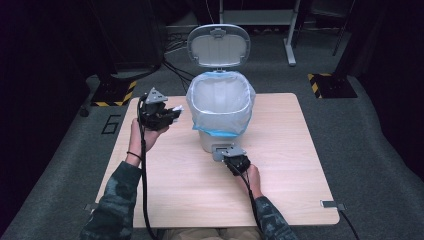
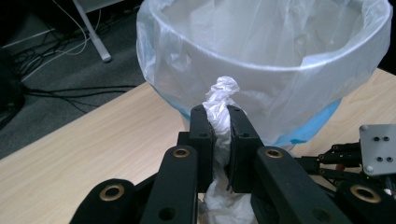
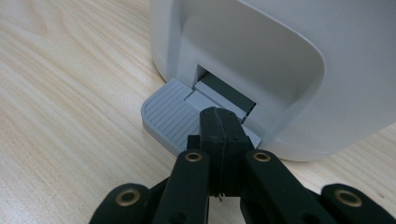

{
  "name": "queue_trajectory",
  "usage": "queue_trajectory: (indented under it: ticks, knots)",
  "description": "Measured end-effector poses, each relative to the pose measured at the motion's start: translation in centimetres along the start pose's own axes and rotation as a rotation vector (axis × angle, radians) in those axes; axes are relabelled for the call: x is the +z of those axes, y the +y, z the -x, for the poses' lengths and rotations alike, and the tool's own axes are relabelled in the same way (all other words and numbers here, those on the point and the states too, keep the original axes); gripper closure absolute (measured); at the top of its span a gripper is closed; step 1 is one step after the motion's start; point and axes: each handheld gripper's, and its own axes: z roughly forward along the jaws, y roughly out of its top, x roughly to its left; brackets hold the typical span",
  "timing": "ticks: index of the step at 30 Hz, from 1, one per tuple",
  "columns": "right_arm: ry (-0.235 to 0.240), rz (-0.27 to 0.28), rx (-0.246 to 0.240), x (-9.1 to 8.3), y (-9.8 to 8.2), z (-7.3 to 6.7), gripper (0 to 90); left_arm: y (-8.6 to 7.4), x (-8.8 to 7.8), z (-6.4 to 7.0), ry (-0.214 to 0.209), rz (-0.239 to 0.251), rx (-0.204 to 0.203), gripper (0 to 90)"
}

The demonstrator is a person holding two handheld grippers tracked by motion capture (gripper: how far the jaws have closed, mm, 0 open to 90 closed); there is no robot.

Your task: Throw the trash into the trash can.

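Partly hidden, crumpled tissue (image 2: 219, 109) sits pinched between left tongs (image 2: 218, 122).

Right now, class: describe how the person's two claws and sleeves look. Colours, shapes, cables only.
The left claw and right claw are black, jointed linkages with brass-coloured pivot rings and flat black jaws. Each carries a grey three-cornered plate with small screws on top and trails a black cable toward the person. The sleeves are dark camouflage-patterned; a thin dark band circles the left wrist.
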Motion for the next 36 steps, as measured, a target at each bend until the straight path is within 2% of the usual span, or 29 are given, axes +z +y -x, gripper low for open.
queue_trajectory:
  ticks: [17,28,33,36]
  knots:
    - [-0.011,0.002,-0.006,0.0,0.0,0.0,90.0,3.4,0.0,0.3,-0.005,0.009,0.024,82.7]
    - [-0.008,0.003,-0.005,0.0,0.0,0.0,90.0,5.1,0.3,0.7,0.004,-0.016,0.082,82.7]
    - [-0.008,0.002,-0.007,-0.1,0.0,0.0,90.0,6.1,0.5,0.8,-0.005,-0.021,0.077,82.7]
    - [-0.007,0.002,-0.004,0.0,0.0,0.0,90.0,6.9,0.6,0.7,0.000,-0.026,0.097,82.7]
